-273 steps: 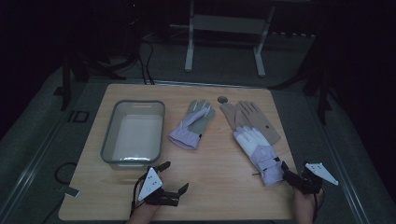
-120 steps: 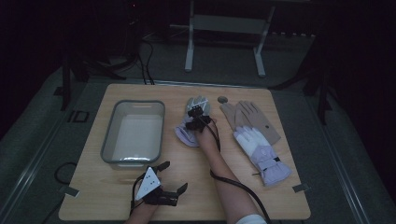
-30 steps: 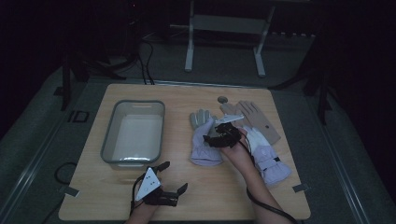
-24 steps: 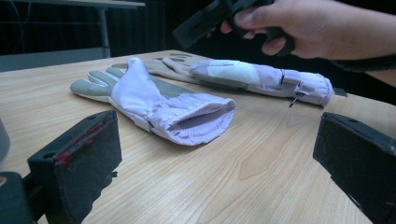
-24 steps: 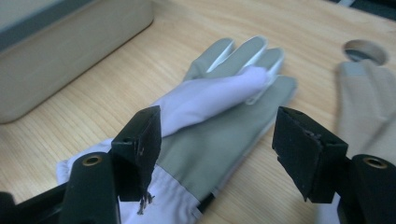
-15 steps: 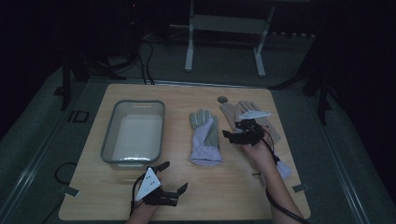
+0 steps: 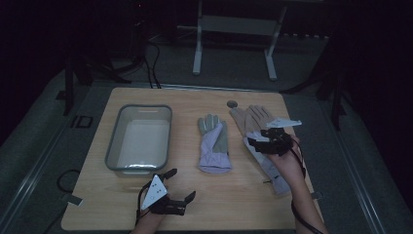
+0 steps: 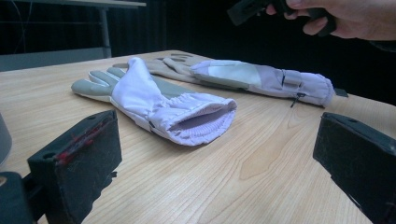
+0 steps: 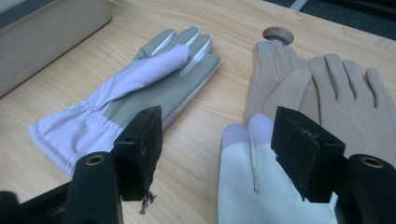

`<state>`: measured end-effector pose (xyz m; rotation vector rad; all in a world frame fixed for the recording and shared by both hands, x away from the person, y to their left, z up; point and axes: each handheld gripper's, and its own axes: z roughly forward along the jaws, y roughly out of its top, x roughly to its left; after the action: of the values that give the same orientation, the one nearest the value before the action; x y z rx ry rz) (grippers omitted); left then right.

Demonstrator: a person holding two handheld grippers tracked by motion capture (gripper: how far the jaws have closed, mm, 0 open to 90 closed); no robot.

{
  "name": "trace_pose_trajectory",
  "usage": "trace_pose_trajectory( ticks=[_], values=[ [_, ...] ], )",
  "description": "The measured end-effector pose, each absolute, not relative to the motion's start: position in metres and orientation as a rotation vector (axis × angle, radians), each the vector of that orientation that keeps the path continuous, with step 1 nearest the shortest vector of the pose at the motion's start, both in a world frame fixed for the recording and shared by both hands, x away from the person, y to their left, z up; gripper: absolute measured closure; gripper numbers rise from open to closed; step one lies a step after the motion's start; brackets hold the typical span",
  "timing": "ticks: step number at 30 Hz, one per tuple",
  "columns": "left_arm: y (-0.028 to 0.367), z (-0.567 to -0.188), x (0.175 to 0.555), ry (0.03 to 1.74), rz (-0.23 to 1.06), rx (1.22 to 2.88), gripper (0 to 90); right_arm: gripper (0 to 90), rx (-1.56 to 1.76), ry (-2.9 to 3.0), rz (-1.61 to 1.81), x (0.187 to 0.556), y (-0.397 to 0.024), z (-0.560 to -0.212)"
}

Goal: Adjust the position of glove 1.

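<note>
Right hand-held gripper (image 7: 269, 139) jaws apart, closing slightly, over glove (image 7: 265, 153); light wooden table (image 7: 243, 204), dark room.

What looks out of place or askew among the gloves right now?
The lilac-and-grey glove in the middle has a lilac flap folded over its grey palm toward the fingers, so it lies untidy. At the right, a white glove lies partly on top of the tan gloves. The tray looks fine.

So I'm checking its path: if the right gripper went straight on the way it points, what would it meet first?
Probably the white glove lying just below and between its open jaws; the tan gloves lie beyond it. How high the right gripper hovers is unclear.
</note>
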<state>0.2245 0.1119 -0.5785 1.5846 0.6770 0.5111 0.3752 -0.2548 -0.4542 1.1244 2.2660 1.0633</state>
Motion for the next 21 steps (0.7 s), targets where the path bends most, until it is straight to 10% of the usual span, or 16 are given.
trace_pose_trajectory(
  ticks=[21],
  values=[
    [0.112,-0.578,0.225,0.684,0.512,1.585,1.3,41.5,1.286,2.247,0.946,0.350,-0.330,-0.509]
  ],
)
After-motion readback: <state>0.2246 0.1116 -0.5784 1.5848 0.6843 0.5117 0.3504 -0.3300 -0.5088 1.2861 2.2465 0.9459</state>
